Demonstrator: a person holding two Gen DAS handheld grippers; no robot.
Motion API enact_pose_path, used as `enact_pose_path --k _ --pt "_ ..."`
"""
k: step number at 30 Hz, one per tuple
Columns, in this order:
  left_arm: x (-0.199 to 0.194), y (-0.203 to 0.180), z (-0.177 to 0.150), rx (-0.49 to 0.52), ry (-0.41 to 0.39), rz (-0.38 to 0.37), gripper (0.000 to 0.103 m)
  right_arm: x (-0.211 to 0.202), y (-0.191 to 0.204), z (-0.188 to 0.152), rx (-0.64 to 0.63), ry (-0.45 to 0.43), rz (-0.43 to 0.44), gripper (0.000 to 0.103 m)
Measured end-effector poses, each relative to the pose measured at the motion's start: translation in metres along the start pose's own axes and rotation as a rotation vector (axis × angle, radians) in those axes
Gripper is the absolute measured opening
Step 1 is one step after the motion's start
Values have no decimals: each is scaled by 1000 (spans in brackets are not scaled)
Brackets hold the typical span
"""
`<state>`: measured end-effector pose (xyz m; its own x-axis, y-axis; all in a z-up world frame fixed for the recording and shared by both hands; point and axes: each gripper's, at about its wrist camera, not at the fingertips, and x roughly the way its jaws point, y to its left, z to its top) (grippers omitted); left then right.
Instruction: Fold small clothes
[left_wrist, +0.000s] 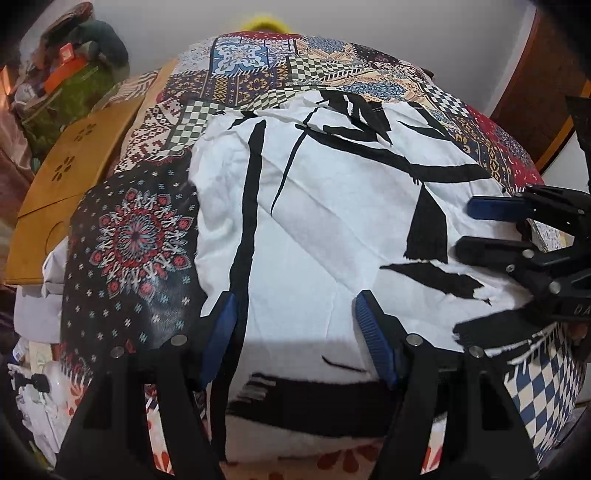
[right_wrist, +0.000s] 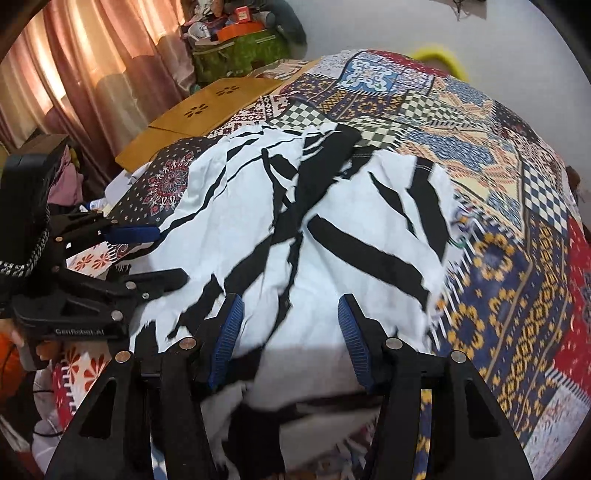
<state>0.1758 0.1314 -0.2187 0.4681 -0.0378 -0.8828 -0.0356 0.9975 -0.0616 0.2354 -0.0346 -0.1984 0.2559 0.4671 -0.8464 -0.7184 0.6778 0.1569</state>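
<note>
A white garment with black brush-stroke marks (left_wrist: 332, 221) lies spread on a patchwork-patterned bedspread (left_wrist: 258, 74). My left gripper (left_wrist: 295, 325) is open just above the garment's near edge, its blue pads apart, holding nothing. My right gripper (left_wrist: 465, 229) enters the left wrist view from the right, open over the garment's right edge. In the right wrist view the garment (right_wrist: 295, 229) is wrinkled; my right gripper (right_wrist: 290, 317) is open above its near part. The left gripper (right_wrist: 173, 254) shows at the left, open at the garment's left edge.
A wooden lap table (left_wrist: 70, 166) lies on the bed's left side, also seen in the right wrist view (right_wrist: 199, 114). Pink curtains (right_wrist: 74, 66) and a cluttered green box (right_wrist: 240, 51) stand beyond. A yellow object (right_wrist: 439, 55) sits at the far edge. The bedspread (right_wrist: 498, 221) extends right.
</note>
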Motion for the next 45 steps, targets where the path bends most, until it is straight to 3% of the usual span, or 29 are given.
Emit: enact_pose_path --k 6,16,19,27,31,32,36,38,41,45 --pt "-29 -2 2 13 -53 53 66 -34 -7 1 72 -78 -1 50" --pt "-164 -27 24 -4 -433 110 66 -149 30 11 45 -421 -5 50" --pt "-208 -37 20 -16 -549 85 66 -183 44 7 28 -523 -11 50" --pt "-287 -61 -14 -3 -764 66 66 -242 80 -21 21 -716 -24 50" --pt "-301 -68 -31 -11 -802 67 74 -250 92 -35 32 -749 -54 51" --pt "-303 -69 -35 -14 -811 67 81 -251 94 -38 35 -753 -71 53" --pt "-307 -72 -46 -23 -838 68 96 -253 98 -47 52 -769 -102 84" --pt "-308 -73 -48 -26 -842 75 103 -252 99 -49 54 -770 -132 89" --pt "-310 -73 -54 -29 -842 77 103 -253 101 -51 54 -774 -168 102" --pt "-307 -71 -56 -45 -839 66 103 -253 102 -54 65 -776 -177 103"
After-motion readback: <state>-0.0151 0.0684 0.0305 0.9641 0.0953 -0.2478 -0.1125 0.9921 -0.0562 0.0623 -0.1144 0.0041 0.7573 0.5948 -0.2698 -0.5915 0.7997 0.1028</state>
